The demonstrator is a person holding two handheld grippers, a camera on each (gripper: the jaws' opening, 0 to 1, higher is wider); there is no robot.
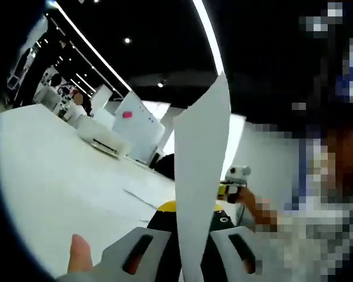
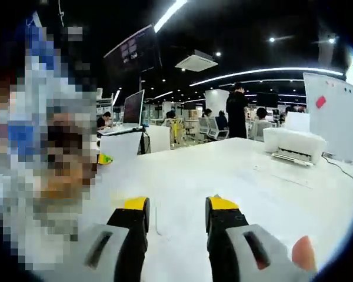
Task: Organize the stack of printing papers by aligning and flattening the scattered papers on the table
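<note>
Paper (image 1: 201, 176), a single white sheet, stands on edge between the jaws of the left tongs (image 1: 191, 249), which are pinching it near its lower end; the sheet rises from the jaws as a tall, narrow strip to a pointed upper corner. Just beside that grip, at the lower left of the left gripper view, a fingertip (image 1: 78, 254) shows against the white surface (image 1: 53, 176). Beyond the sheet, on the far side from that fingertip, a hand (image 1: 254, 205) holds another gripper with yellow on it near the sheet's edge. A thin dark line runs across the surface close to the sheet's base; what it is cannot be told.

In the right gripper view, the right tongs (image 2: 176, 214) are spread apart with nothing between the yellow-tipped jaws, hovering over the bare white surface (image 2: 223, 170). A fingertip (image 2: 303, 254) shows beside the right jaw.

Farther from the sheet, a white printer (image 1: 103, 136) sits on the surface, and behind it a white board (image 1: 138, 126) carries a small pink note. The same printer (image 2: 294, 145) and board (image 2: 334, 111) appear at the right of the right gripper view. Beyond the surface are a dark monitor (image 2: 133, 107), seated people, a standing person (image 2: 237, 108) in dark clothes, and strip lights on a black ceiling.
</note>
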